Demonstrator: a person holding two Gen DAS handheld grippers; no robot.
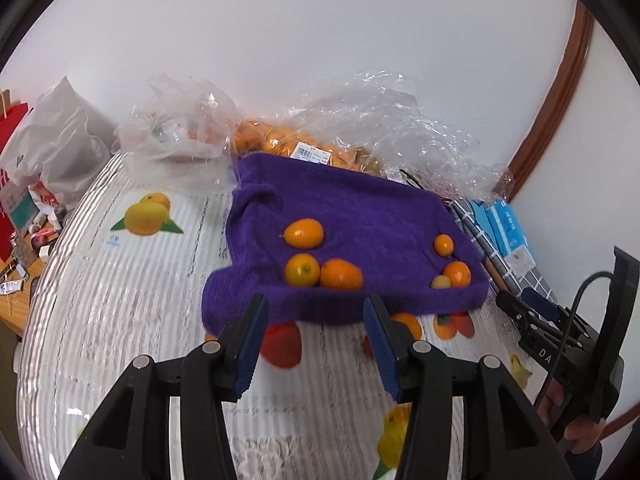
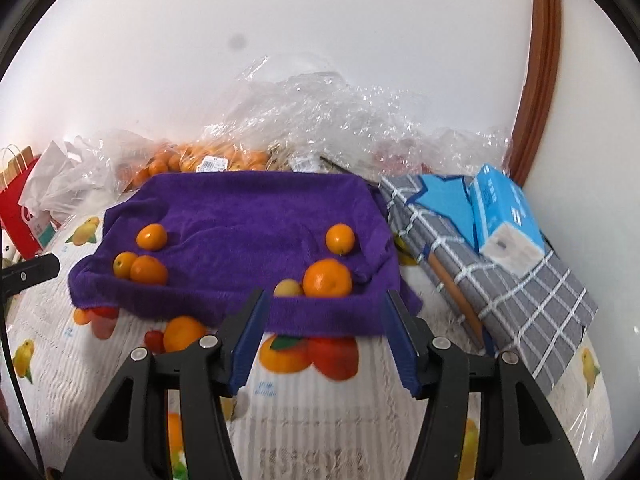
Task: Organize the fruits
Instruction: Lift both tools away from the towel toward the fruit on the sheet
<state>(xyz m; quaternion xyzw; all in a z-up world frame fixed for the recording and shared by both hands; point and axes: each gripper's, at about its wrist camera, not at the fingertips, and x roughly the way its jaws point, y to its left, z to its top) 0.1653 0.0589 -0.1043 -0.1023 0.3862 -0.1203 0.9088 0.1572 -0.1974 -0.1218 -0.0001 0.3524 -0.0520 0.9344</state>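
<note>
Both grippers sit just short of the purple towel's (image 1: 352, 216) near edge, angled down at it. Left gripper (image 1: 316, 316): jaws spread, nothing between the blue ribbed pads, towel hem just beyond the tips. Right gripper (image 2: 324, 312): same, jaws apart and empty, tips at the hem but not pinching it. The towel is thick terry, draped over something boxy so its middle sags into a shallow basin; my guess is that sag is why the fruit stays put instead of rolling off. Fruits on the towel: left cluster of three (image 1: 316, 260), glossy orange and oval to round, two touching along the near lip, one just behind. Right cluster (image 2: 324, 268): a larger dimpled mandarin touching a small pale yellow fruit at the near lip, one small orange behind them. Behind the towel, against the wall, crinkled clear plastic bags (image 2: 320, 120) with more bagged oranges (image 1: 280, 140). Right of the towel, a grey checked cloth bundle (image 2: 500, 264) with a blue tissue pack (image 2: 504, 212) on top. Under it all, a ribbed white tablecover (image 1: 120, 280) printed with fruit; don't mistake the prints for targets. Sorting looks barely begun.
</note>
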